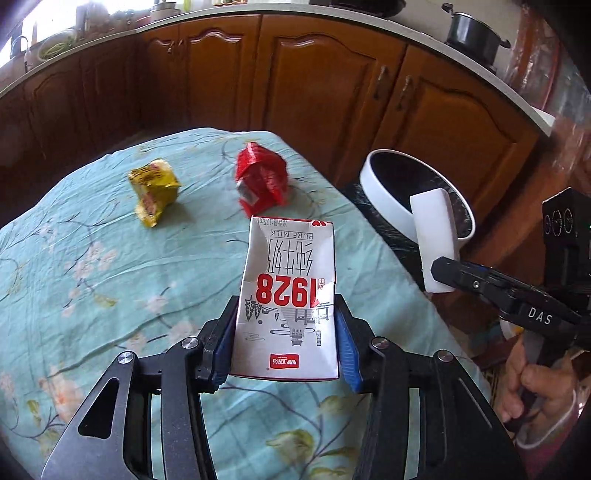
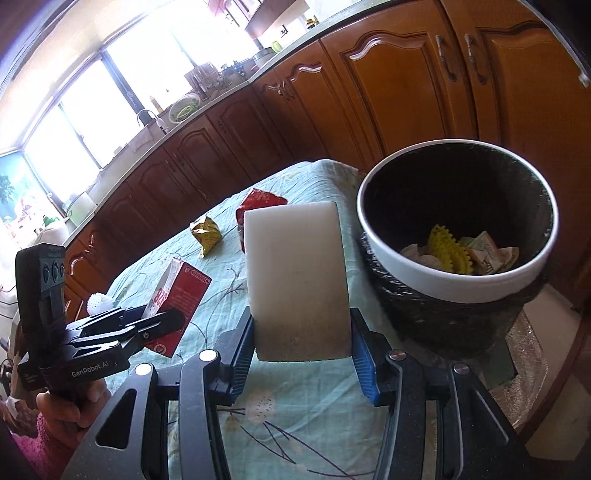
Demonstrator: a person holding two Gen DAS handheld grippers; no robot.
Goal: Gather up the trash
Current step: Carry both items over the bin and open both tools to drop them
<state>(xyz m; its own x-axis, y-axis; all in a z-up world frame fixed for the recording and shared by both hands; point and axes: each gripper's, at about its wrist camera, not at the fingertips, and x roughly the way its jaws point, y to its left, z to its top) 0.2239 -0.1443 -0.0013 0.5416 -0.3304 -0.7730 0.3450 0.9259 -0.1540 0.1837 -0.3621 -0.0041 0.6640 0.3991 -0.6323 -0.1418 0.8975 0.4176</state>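
Observation:
My left gripper (image 1: 286,325) is shut on a white and red milk carton (image 1: 290,291), held above the flowered tablecloth (image 1: 92,266); the same carton (image 2: 177,295) shows beside that gripper in the right wrist view. My right gripper (image 2: 301,332) is shut on a white sponge block (image 2: 297,277), which also appears at the bin's rim as the white block (image 1: 432,240). A crumpled yellow wrapper (image 1: 153,192) and a red wrapper (image 1: 262,177) lie on the cloth farther off. The white-rimmed trash bin (image 2: 458,284) with a black liner stands off the table's right edge and holds several scraps.
Brown wooden cabinets (image 1: 325,74) run behind the table under a pale counter with a dark pot (image 1: 472,33). A person's hand (image 1: 535,384) grips the right tool. A small white ball (image 2: 98,302) lies near the left gripper. Windows and a sink (image 2: 147,118) are at far left.

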